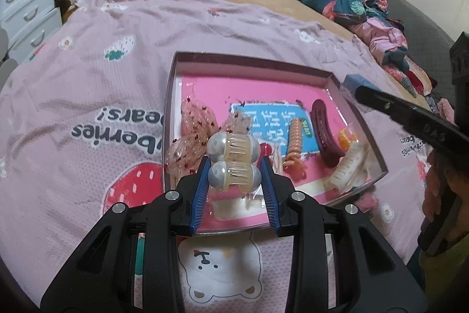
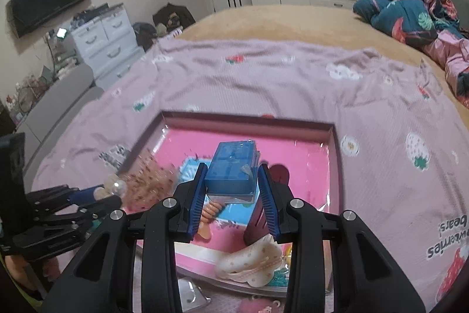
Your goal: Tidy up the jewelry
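Clear beige claw hair clip with grey ball ends [image 1: 233,159], clamped crosswise between left fingers [image 1: 205,166], and blue clear-lidded plastic box [image 2: 231,170], gripped lengthwise ahead between right fingers [image 2: 265,187], both over the shallow pink-floored tray [image 1: 255,62] directly beneath.

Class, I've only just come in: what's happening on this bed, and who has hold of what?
A person with two handheld grippers is sorting hair accessories into a shallow pink-lined tray on a bedspread. The left gripper grips a pale pearl-ended claw clip; the right gripper grips a small blue box. Both hover over the tray, which already holds several clips.
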Action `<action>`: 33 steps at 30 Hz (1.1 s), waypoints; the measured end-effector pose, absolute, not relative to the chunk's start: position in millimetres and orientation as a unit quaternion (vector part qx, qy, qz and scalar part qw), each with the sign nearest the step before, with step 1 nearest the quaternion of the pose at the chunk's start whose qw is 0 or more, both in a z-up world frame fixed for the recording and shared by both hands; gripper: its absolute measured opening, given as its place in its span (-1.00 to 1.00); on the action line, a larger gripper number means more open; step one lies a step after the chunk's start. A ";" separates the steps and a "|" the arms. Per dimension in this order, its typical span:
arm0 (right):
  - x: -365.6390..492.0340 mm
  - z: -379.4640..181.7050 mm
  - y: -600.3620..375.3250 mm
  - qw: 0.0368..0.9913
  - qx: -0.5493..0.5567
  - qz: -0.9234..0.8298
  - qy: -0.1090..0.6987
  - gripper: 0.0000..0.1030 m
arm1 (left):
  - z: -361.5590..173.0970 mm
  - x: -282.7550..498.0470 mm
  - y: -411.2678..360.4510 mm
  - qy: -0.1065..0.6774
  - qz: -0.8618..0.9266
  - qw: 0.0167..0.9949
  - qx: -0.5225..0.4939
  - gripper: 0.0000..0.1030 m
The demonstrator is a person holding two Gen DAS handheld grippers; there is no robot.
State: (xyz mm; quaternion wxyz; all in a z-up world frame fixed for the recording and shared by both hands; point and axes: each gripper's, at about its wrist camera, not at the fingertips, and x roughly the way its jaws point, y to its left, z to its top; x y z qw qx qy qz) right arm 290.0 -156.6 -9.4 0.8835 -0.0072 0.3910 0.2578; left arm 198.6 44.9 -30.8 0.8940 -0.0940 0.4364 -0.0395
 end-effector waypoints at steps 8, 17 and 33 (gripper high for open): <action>299.0 -52.8 -137.6 0.864 -0.025 0.253 0.435 -0.34 | -46.5 198.8 44.3 0.451 -0.039 0.887 -0.092 -0.49; 293.2 -66.3 -130.0 0.857 -0.035 0.259 0.444 -0.31 | -51.5 197.0 44.6 0.456 -0.038 0.885 -0.089 -0.49; 241.0 16.2 -183.5 0.895 0.015 0.273 0.351 0.49 | -9.4 177.5 30.4 0.414 -0.041 0.907 -0.065 0.16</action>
